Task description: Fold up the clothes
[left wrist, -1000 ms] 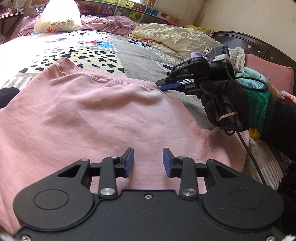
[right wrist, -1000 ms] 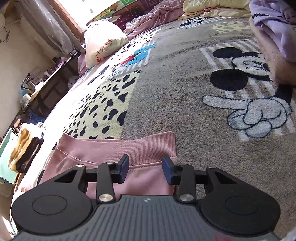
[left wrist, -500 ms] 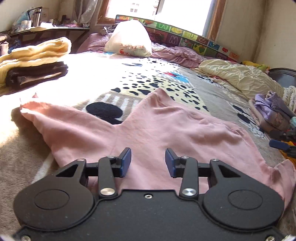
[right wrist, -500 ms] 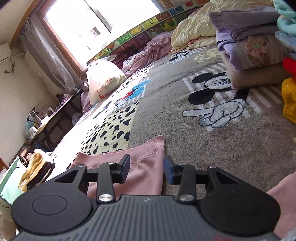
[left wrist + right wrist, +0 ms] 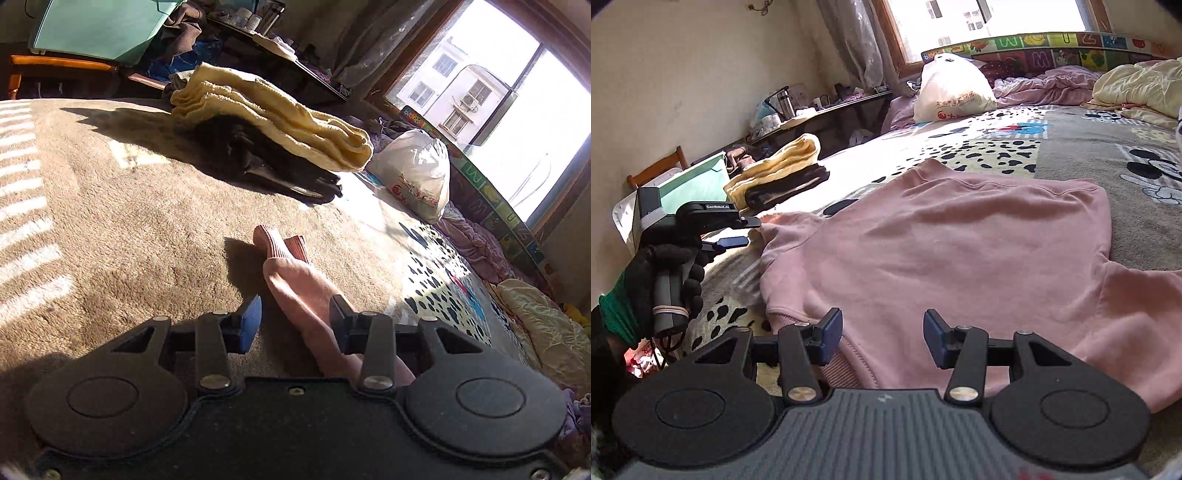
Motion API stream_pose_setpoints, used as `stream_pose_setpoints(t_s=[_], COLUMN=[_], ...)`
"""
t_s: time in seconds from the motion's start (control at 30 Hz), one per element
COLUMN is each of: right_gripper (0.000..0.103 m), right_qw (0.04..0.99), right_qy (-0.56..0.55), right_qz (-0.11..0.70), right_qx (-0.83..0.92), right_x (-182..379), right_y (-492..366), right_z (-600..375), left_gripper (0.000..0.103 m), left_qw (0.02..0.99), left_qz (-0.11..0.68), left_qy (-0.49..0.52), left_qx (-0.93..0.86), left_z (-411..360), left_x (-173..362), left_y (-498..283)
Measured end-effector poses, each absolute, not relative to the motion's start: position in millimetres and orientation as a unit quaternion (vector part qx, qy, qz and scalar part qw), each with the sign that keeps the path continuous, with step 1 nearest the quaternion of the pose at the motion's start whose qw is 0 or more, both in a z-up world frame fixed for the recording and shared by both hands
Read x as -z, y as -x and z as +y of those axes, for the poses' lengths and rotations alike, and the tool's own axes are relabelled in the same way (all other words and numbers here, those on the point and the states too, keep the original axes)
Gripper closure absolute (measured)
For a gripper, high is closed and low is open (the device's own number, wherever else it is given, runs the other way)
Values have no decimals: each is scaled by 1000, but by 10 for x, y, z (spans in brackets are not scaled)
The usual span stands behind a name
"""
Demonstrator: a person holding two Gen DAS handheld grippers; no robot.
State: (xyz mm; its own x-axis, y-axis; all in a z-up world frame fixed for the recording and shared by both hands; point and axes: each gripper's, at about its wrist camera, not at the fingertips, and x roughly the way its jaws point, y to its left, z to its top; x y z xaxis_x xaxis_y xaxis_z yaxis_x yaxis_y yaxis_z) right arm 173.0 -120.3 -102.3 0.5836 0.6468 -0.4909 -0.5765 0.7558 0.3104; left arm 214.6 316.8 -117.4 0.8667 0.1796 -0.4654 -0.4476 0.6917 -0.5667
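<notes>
Sleeve [image 5: 295,280] of the pink sweatshirt lies between my left gripper [image 5: 295,319] jaws, which are open and grip nothing. From the right wrist, my right gripper [image 5: 882,334] is open above the sweatshirt [image 5: 960,243] hem; the garment lies flat on the blanket [image 5: 1089,155], so I judge no fold is made yet.

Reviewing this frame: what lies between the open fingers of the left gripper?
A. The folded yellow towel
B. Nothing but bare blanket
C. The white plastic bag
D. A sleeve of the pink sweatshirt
D: in the left wrist view the pink sweatshirt sleeve runs between the open fingers of the left gripper, ribbed cuff lying beyond them.
</notes>
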Motion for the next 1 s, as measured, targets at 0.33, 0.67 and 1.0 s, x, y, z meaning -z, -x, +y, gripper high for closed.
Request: stream_pose_setpoints(t_s=[0.33,0.67,1.0], right_gripper=[54,48,35], right_qw=[860,814,816], right_qy=[22,99,112], right_qz=[249,302,282], right_qx=[-445,-486,-493], right_x=[740,1142,1206], right_y=[-1928,-2104,-1891], right_z=[363,1065,1070], left_gripper=[64,96,81], left_qw=[871,905,921], left_qz=[201,63,159], left_qy=[422,419,352], left_qx=[-152,-45,-53], left_z=[3875,3840,3727], left_x=[1358,1103,934], left_y=[-2543,-2595,-2446])
